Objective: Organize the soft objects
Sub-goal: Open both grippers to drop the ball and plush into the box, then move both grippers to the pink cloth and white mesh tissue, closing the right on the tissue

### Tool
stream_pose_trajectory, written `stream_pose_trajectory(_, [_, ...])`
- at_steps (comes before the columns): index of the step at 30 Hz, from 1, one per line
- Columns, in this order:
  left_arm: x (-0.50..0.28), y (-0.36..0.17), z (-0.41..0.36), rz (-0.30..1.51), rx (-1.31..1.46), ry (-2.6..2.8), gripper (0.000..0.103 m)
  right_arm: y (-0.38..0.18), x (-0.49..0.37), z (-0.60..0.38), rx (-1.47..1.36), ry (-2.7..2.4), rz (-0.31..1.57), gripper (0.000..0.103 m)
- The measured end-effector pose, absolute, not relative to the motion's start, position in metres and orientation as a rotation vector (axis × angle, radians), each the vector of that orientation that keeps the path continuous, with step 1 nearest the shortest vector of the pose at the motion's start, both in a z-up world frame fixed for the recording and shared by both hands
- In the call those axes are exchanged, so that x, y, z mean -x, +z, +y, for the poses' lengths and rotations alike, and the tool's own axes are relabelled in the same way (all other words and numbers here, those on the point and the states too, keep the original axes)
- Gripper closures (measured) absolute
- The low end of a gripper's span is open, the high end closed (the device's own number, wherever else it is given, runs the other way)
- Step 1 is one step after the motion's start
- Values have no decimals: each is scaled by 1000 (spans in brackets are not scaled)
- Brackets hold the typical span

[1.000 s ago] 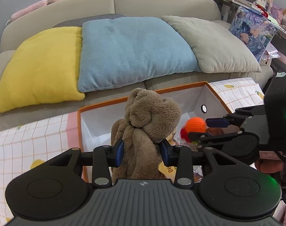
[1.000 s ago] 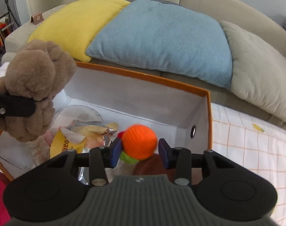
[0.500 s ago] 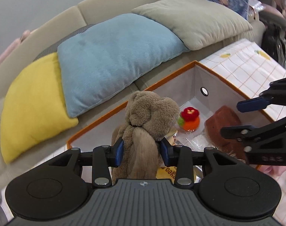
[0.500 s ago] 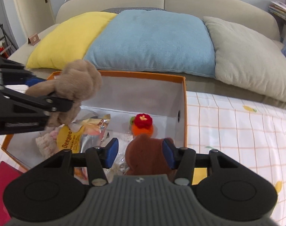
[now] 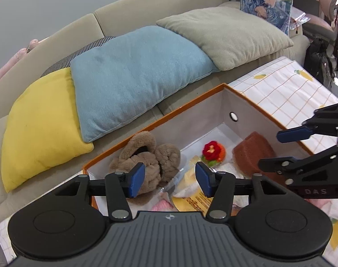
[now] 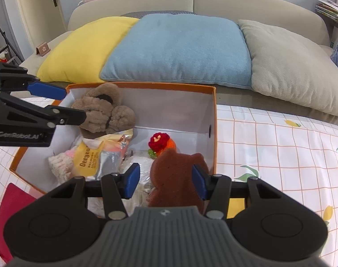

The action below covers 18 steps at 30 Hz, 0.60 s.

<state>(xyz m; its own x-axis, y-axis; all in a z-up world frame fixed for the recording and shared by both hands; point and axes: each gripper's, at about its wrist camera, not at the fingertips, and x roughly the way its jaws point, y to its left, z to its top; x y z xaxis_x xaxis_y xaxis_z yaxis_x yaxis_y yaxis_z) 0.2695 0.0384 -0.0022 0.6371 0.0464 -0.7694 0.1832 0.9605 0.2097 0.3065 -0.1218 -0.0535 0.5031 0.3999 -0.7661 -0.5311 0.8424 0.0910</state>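
Inside the orange-rimmed storage box on the checked cloth, we see the brown plush toy lying against the far left corner, free of any grip. Our left gripper hangs above it, its jaws opening with nothing between them. Our right gripper stands released around the rust-brown bear-shaped sponge, pads not pressing it. The orange knitted ball with a red flower sits on the box floor beside snack packets.

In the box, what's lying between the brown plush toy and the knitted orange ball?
In the right wrist view, a yellow snack packet lies between the brown plush toy and the knitted orange ball.
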Motion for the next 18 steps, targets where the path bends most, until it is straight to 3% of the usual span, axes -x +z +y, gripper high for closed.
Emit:
stream_pose_trajectory(15, [-174, 50, 14, 751, -136, -157, 41, -7, -233, -162, 64, 576, 777, 51])
stream_pose_trajectory(17, [-159, 51, 7, 731, -115, -176, 41, -3, -217, -173, 36, 570, 763, 50])
stream_pose_trajectory(18, [-150, 51, 2, 718, -106, -182, 41, -3, -207, -179, 19, 560, 760, 44])
